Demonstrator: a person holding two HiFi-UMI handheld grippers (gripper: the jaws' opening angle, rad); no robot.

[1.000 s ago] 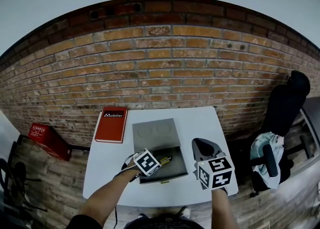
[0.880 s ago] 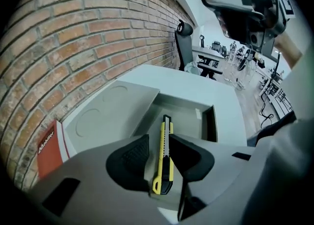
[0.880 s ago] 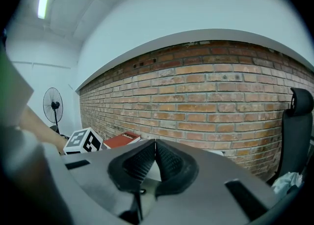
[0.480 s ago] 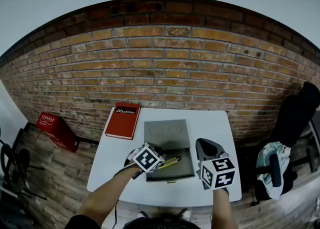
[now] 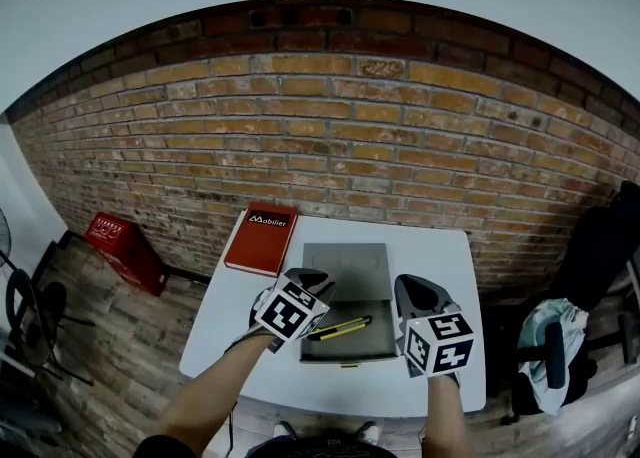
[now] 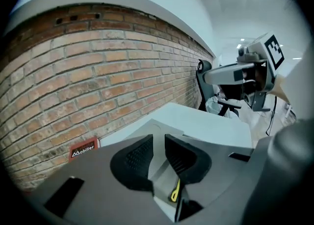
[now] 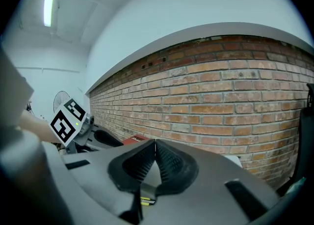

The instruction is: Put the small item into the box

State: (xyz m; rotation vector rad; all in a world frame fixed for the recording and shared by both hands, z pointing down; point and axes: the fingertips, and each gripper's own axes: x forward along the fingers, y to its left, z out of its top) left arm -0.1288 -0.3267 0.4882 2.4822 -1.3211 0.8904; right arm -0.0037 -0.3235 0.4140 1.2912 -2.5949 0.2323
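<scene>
A yellow and black pen-like item (image 5: pixel 340 328) lies flat inside the open grey box (image 5: pixel 375 344) on the white table (image 5: pixel 445 256). The box lid (image 5: pixel 345 264) lies open behind it. My left gripper (image 5: pixel 308 280) hovers over the box's left edge. Its jaws (image 6: pixel 158 140) are closing with a narrow gap and nothing between them. The item (image 6: pixel 175 192) shows below them. My right gripper (image 5: pixel 418 294) hangs just right of the box. In its own view my right gripper (image 7: pixel 155 143) is shut on nothing, with the item (image 7: pixel 146 200) low in view.
A red book (image 5: pixel 262 241) lies at the table's back left, beside the box lid. A red crate (image 5: pixel 125 246) stands on the floor to the left, and a dark chair with cloth (image 5: pixel 560 336) to the right. A brick wall runs behind the table.
The head camera has tilted, so the table sits lower right in view. The left gripper has drawn back up and left from the yellow item, which stays in the box. The right gripper keeps its place.
</scene>
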